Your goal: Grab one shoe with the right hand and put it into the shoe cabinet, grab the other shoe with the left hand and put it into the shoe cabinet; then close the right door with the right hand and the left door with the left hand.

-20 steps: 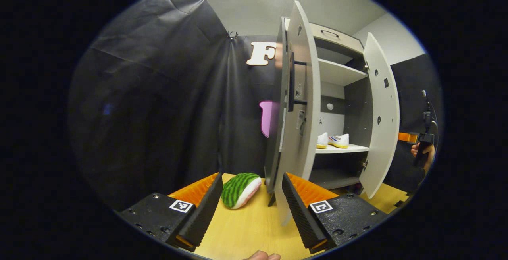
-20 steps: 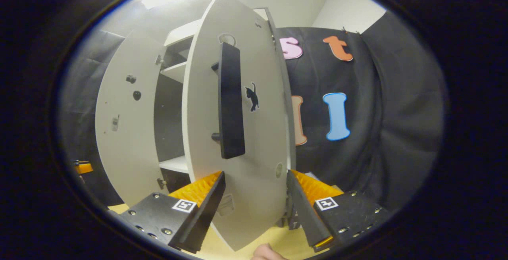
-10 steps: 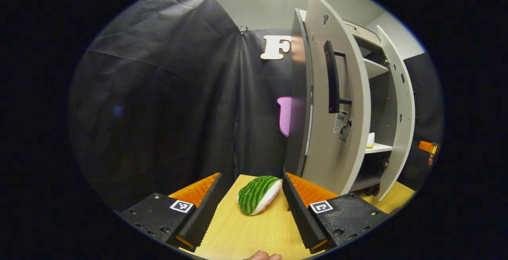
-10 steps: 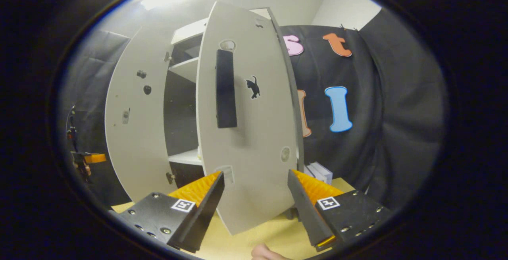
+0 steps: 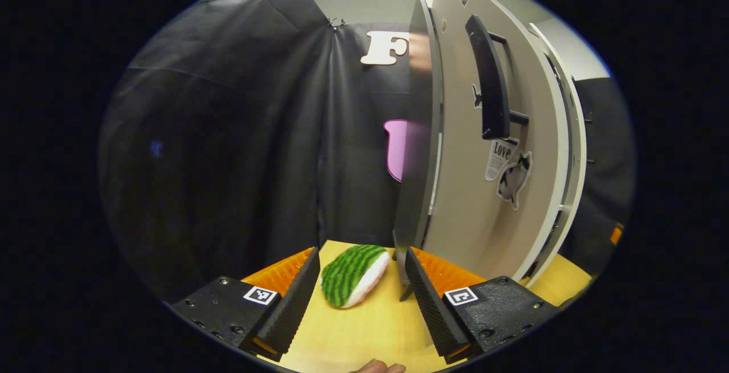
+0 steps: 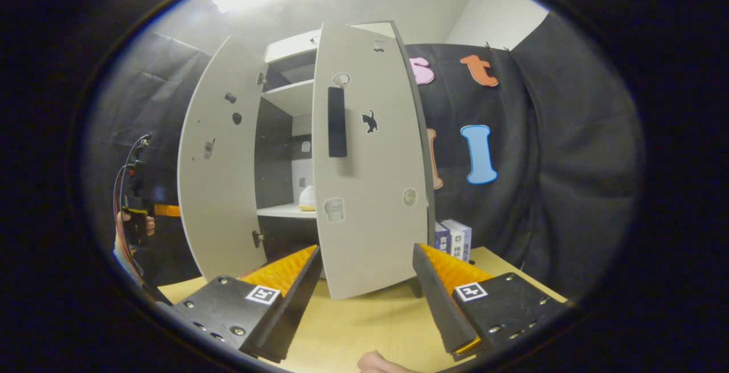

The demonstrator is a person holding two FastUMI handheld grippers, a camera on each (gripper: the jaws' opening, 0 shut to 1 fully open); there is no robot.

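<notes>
The white shoe cabinet (image 6: pixel 285 91) stands on the wooden table, both doors ajar. A white shoe with a yellow sole (image 6: pixel 307 198) sits on its middle shelf. In the right gripper view my right gripper (image 6: pixel 364 296) is open, a short way back from the outer face of the right door (image 6: pixel 370 191) and its black handle (image 6: pixel 337 122). The left door (image 6: pixel 219 173) stands wide open. In the left gripper view my left gripper (image 5: pixel 359 299) is open, low beside the left door's outer face (image 5: pixel 484 202), whose handle (image 5: pixel 490 77) is above. That gripper (image 6: pixel 135 219) shows far left, held in a hand.
A green striped watermelon toy (image 5: pixel 353 275) lies on the table (image 5: pixel 364 333) between my left gripper's fingers, by the cabinet's corner. Two small boxes (image 6: pixel 454 239) stand on the table to the right of the cabinet. Black cloth walls close in behind and on both sides.
My left gripper has come round to the left door's outer face, which now hides the shelves. My right gripper has drawn back from the right door, so the door looks smaller.
</notes>
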